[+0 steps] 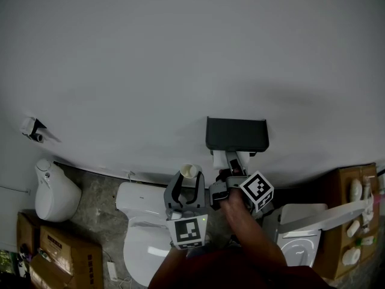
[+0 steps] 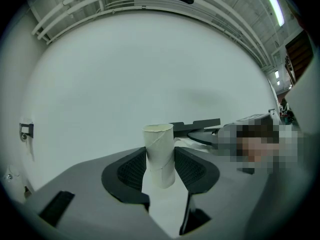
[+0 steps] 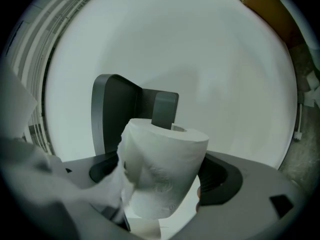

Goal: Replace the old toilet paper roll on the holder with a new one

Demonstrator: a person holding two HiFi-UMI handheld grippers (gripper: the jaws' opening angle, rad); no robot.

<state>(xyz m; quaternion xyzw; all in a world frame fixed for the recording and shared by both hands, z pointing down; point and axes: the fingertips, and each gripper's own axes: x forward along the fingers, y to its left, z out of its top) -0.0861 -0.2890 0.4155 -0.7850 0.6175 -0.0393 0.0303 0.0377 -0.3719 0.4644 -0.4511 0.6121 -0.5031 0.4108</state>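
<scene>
Clamping my right gripper (image 3: 162,186) on the new toilet paper roll (image 3: 167,151), I am holding its core's open end beside the holder arm (image 3: 164,109) just beyond my jaws; my left gripper (image 2: 160,173) is pinching the empty cardboard tube (image 2: 159,146).

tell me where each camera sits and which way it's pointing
Head view: on the person's head, looking steeply down at the white wall, black holder and a toilet; shows left claw, right claw and right arm.
Left gripper view: on the left claw, looking along its jaws at the wall; jaws grip an empty cardboard tube.
Right gripper view: on the right claw, facing the holder; jaws grip a full toilet paper roll.
Shared: head and right gripper views both show the holder.
</scene>
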